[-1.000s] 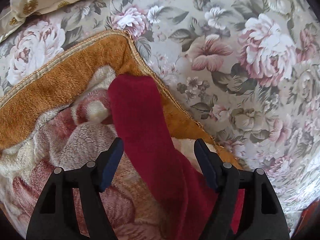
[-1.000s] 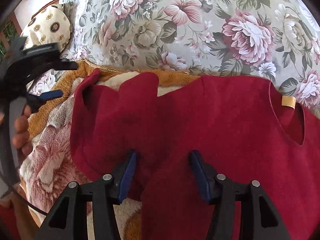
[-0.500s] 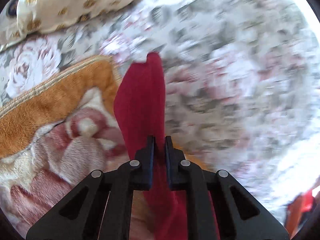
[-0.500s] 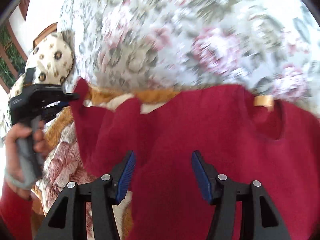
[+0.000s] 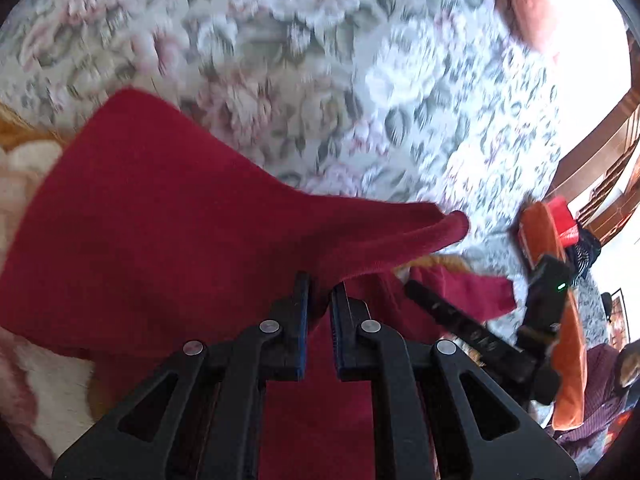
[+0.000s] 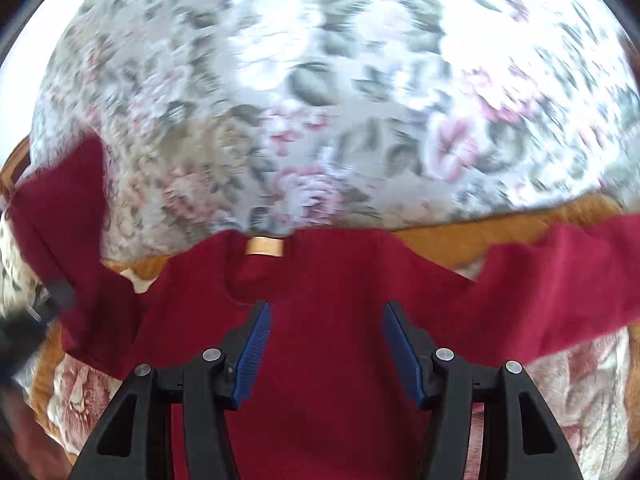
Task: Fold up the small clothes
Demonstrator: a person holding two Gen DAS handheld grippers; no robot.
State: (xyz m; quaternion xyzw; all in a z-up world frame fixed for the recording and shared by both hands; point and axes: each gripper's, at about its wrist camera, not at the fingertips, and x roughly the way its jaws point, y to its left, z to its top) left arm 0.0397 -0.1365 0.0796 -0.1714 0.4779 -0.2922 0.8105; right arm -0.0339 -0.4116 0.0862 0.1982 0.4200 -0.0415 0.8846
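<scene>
- Two views, both smeared by motion. From the left wrist, the left gripper (image 5: 318, 294) has its blue pads pinched tight on a fold of the dark red shirt (image 5: 160, 240), near a sleeve whose cuff (image 5: 452, 226) juts out to the right.
- Lifted cloth fans from the pinch towards the upper left, above the fleece blanket (image 5: 24, 176) and the floral bedspread (image 5: 320, 80). Low on the right the other gripper (image 5: 472, 332) shows as a dark bar.
- Judged risk here: the hold is on a thin fold close to the edge, so a fast swing could pull it free, or drag the body of the shirt out of square.
- From the right wrist, the right gripper (image 6: 328, 340) stands wide open just above the chest of the shirt (image 6: 328, 400), gripping nothing; whether the pads brush the cloth I cannot tell.
- That shirt lies flat on the blanket (image 6: 460, 236), collar and tan neck label (image 6: 264, 247) away from the camera. Its long axis, hem to collar, runs up the picture, with one sleeve (image 6: 560, 280) spread to the right and the other raised at the left edge.
- With nothing pinning the body down, I judge the carried sleeve may land crooked or bunch at the shoulder.
</scene>
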